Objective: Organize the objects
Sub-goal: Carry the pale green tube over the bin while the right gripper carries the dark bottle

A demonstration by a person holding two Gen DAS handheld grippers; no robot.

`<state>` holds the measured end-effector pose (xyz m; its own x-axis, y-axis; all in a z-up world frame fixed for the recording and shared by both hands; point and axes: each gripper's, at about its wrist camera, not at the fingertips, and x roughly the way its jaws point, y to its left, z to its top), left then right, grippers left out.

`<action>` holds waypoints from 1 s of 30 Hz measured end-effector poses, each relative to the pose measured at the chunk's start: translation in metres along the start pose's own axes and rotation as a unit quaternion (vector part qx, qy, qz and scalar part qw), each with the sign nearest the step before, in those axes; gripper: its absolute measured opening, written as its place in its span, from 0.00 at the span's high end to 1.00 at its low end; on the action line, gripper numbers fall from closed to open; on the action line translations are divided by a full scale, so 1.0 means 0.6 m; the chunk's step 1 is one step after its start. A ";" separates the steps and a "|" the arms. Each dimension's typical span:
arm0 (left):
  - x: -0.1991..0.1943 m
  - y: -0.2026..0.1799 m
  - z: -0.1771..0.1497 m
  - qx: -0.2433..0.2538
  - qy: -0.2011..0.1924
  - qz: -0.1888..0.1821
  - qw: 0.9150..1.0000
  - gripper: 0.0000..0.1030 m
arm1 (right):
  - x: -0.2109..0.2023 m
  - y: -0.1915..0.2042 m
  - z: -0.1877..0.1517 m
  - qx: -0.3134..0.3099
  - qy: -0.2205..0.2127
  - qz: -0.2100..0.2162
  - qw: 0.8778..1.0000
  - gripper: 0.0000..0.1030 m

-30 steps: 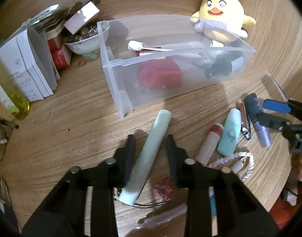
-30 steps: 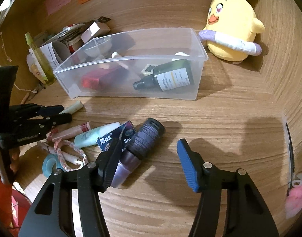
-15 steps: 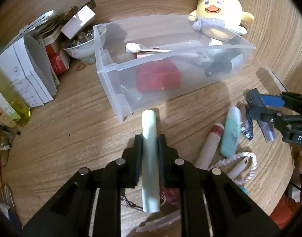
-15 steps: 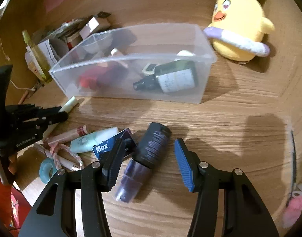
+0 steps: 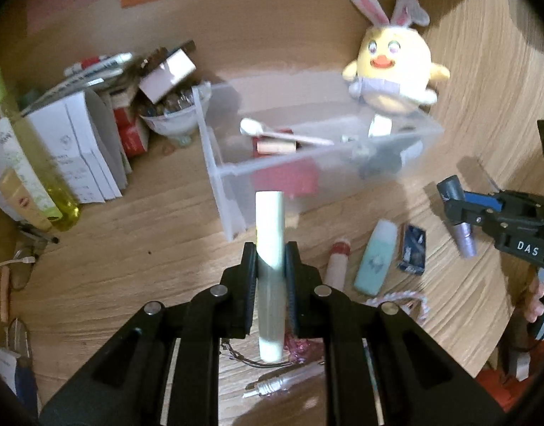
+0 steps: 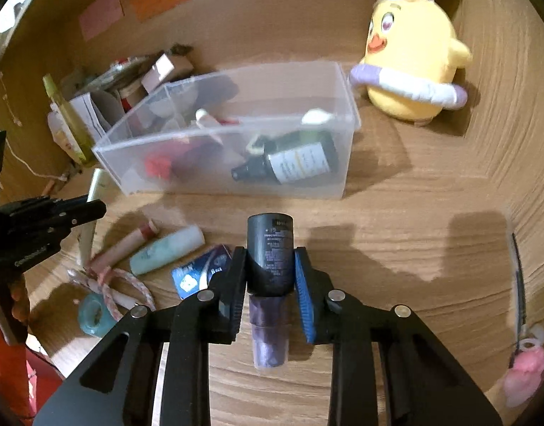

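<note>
My left gripper (image 5: 270, 259) is shut on a pale green tube (image 5: 269, 234) and holds it above the table, just in front of the clear plastic bin (image 5: 222, 177). My right gripper (image 6: 270, 266) is shut on a dark bottle with a purple base (image 6: 270, 248), lifted off the table in front of the bin (image 6: 343, 163). The bin holds a dark dropper bottle (image 6: 293, 159), a red item (image 5: 286, 177) and small tubes. On the table lie a teal tube (image 6: 165, 248), a pink-capped tube (image 6: 126, 245) and a blue packet (image 6: 197, 273).
A yellow chick plush (image 6: 410, 60) stands behind the bin's right end. Booklets, boxes, a bowl (image 5: 172, 120) and a yellow-green bottle (image 5: 33, 163) crowd the left. A braided cord (image 6: 112, 280), a teal tape roll (image 6: 94, 314) and a pink clip (image 6: 524, 372) lie near the front edge.
My left gripper closed on the pale green tube and lifted it. My right gripper closed on the dark bottle and raised it off the table.
</note>
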<state>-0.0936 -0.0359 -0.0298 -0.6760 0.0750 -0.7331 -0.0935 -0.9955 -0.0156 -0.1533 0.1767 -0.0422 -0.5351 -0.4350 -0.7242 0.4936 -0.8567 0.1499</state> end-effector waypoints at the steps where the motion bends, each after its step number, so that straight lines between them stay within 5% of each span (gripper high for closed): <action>1: -0.006 0.003 0.003 -0.005 -0.006 0.001 1.000 0.86 | -0.004 0.002 0.005 -0.001 -0.006 0.001 1.000 0.77; 30: -0.097 0.001 0.117 -0.053 -0.119 -0.015 0.991 0.86 | -0.079 0.044 0.156 -0.050 -0.136 0.019 0.989 0.77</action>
<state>-0.1055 -0.0368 0.0607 -0.8290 0.1042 -0.5494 -0.0483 -0.9922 -0.1152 -0.1793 0.1486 0.0591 -0.6729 -0.5372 -0.5086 0.5754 -0.8122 0.0965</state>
